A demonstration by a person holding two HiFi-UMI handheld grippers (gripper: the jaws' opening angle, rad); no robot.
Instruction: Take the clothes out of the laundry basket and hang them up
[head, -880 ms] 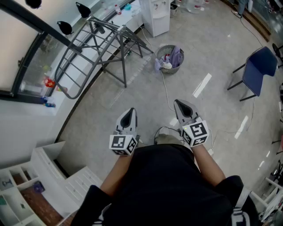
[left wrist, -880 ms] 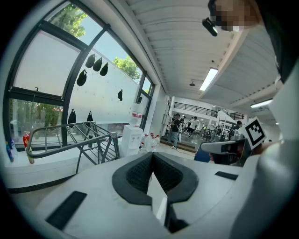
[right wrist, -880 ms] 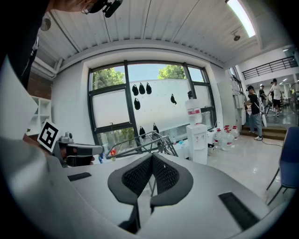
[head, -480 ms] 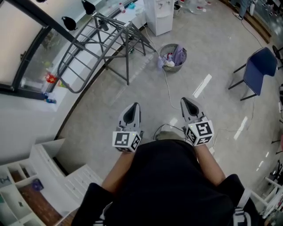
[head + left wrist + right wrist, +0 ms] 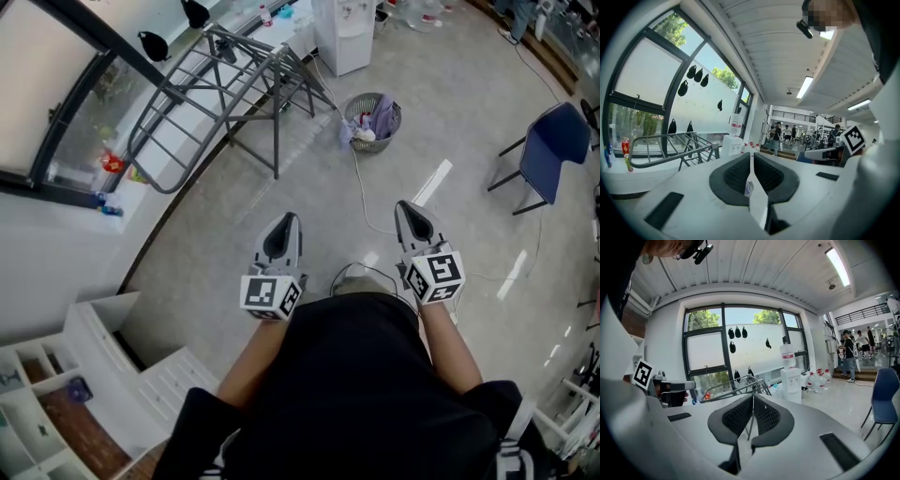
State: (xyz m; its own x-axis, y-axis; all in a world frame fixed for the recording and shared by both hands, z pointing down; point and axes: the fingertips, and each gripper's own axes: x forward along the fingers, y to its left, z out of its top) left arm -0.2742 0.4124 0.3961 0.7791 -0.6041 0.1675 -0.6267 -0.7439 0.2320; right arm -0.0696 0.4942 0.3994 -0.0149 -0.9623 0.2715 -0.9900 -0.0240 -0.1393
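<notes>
A round wire laundry basket (image 5: 372,123) stands on the floor well ahead of me, with purple and white clothes (image 5: 379,116) heaped in it and spilling over the rim. The grey folding drying rack (image 5: 225,86) stands to its left by the window, bare; it also shows in the left gripper view (image 5: 670,145) and the right gripper view (image 5: 736,383). My left gripper (image 5: 289,218) and right gripper (image 5: 406,207) are held side by side in front of my body, pointing toward the basket. Both are shut with nothing in them, far short of basket and rack.
A cable (image 5: 359,192) runs across the floor from the basket toward me. A white water dispenser (image 5: 342,33) stands behind the rack, a blue chair (image 5: 548,159) at the right. White shelves (image 5: 56,394) are at my lower left. People stand far off (image 5: 847,355).
The basket and rack have shifted a little right and up in the head view, and both grippers sit slightly further right. Their jaws stay shut.
</notes>
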